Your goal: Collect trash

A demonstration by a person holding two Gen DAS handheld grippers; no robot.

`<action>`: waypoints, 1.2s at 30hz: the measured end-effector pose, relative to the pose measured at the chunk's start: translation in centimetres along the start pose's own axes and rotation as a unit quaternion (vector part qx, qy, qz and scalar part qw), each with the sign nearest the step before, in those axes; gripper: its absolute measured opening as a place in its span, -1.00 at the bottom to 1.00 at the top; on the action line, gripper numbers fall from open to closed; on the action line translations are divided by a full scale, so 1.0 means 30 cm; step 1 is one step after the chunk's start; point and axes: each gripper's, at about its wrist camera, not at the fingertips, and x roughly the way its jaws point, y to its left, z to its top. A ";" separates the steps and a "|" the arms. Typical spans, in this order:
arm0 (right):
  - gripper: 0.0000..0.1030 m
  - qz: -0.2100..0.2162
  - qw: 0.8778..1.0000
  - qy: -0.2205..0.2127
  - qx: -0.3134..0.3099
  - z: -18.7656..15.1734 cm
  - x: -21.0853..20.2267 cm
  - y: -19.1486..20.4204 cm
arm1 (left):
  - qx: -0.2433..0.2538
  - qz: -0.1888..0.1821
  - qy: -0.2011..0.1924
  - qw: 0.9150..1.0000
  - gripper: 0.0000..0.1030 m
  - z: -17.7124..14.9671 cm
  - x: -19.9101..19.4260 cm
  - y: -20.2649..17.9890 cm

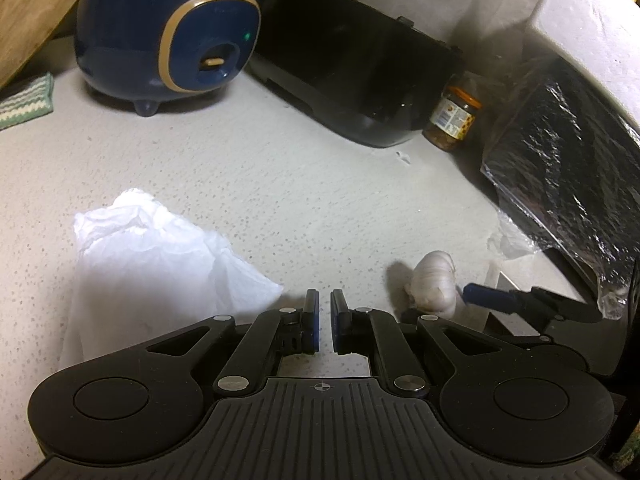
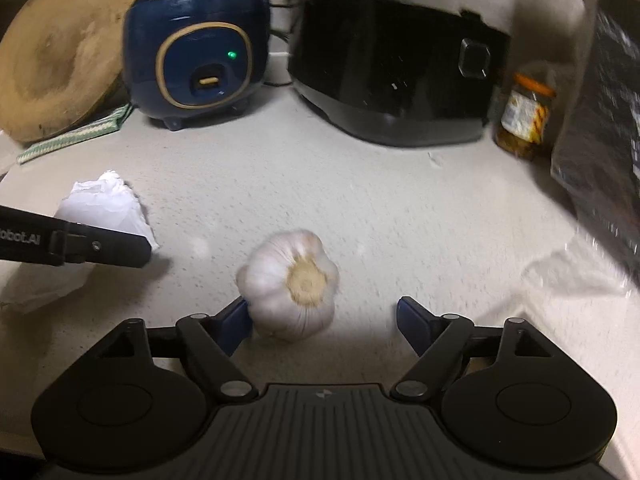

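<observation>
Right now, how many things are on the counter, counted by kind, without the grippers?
Appliances: 2, blue cooker and black cooker
Jars: 1, jar
Garlic bulbs: 1, garlic
Crumpled tissues: 1, tissue
Plastic-wrapped black items: 1, wrapped item
Striped cloths: 1, cloth
Wooden boards: 1, board
Total: 8

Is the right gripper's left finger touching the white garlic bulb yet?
Touching. In the right wrist view, the right gripper is open, and its left blue finger meets the white garlic bulb with no gap; the other finger stands clear.
</observation>
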 end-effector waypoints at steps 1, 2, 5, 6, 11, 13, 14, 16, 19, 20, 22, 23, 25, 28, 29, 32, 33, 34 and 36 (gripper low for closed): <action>0.59 0.007 1.000 0.000 0.013 -0.004 0.000 -0.012 | -0.001 0.000 0.001 1.000 -0.82 -0.001 0.001 0.001; 0.61 0.013 1.000 -0.001 0.018 -0.006 0.000 -0.016 | -0.002 0.000 0.002 1.000 -0.82 -0.001 0.003 0.003; 0.67 0.015 1.000 -0.001 0.015 -0.010 0.000 -0.011 | -0.004 -0.001 0.003 1.000 -0.82 -0.002 0.003 0.006; 0.69 0.014 1.000 -0.002 0.012 -0.012 0.001 -0.006 | -0.004 -0.002 0.003 1.000 -0.82 -0.002 0.002 0.007; 0.93 0.018 1.000 -0.001 0.005 -0.018 0.010 0.006 | -0.010 -0.002 0.000 1.000 -0.82 -0.002 -0.008 0.018; 0.97 0.020 1.000 0.000 0.003 -0.020 0.012 0.008 | -0.012 -0.002 -0.002 1.000 -0.82 -0.003 -0.013 0.022; 0.99 0.021 1.000 0.000 0.003 -0.021 0.013 0.009 | -0.013 -0.001 -0.002 1.000 -0.82 -0.004 -0.015 0.024; 1.00 0.022 1.000 0.000 0.001 -0.021 0.015 0.011 | -0.015 -0.001 -0.003 1.000 -0.82 -0.005 -0.020 0.027; 1.00 0.022 1.000 0.005 0.003 -0.018 0.015 0.011 | -0.017 -0.002 -0.006 1.000 -0.82 -0.005 -0.028 0.029; 1.00 0.023 1.000 0.008 0.002 -0.015 0.016 0.012 | -0.018 -0.002 -0.006 1.000 -0.82 -0.005 -0.029 0.029; 1.00 0.026 1.000 0.017 -0.001 -0.009 0.017 0.010 | -0.019 -0.005 -0.010 1.000 -0.82 -0.002 -0.034 0.031; 1.00 0.027 0.999 0.020 -0.003 -0.006 0.018 0.010 | -0.019 -0.006 -0.012 1.000 -0.82 -0.001 -0.038 0.030; 1.00 0.033 0.999 0.027 -0.008 0.001 0.021 0.008 | -0.016 -0.005 -0.017 1.000 -0.82 0.002 -0.048 0.029; 0.95 0.039 0.999 0.029 -0.009 0.004 0.019 0.001 | -0.010 -0.002 -0.023 1.000 -0.82 0.001 -0.064 0.026; 0.94 0.036 0.999 0.023 0.004 0.001 0.013 -0.004 | -0.007 0.001 -0.024 1.000 -0.82 -0.001 -0.068 0.025; 0.93 0.036 0.998 -0.002 0.043 -0.003 -0.005 -0.019 | -0.005 0.005 -0.022 1.000 -0.82 -0.008 -0.072 0.028; 0.92 0.035 0.998 -0.008 0.048 0.000 -0.007 -0.017 | -0.005 0.007 -0.021 1.000 -0.82 -0.010 -0.073 0.028; 0.88 0.033 0.998 -0.011 0.050 0.005 -0.006 -0.014 | -0.004 0.010 -0.023 1.000 -0.82 -0.011 -0.076 0.028; 0.80 0.028 0.999 -0.013 0.044 0.018 0.002 -0.004 | 0.000 0.020 -0.029 0.999 -0.82 -0.009 -0.086 0.027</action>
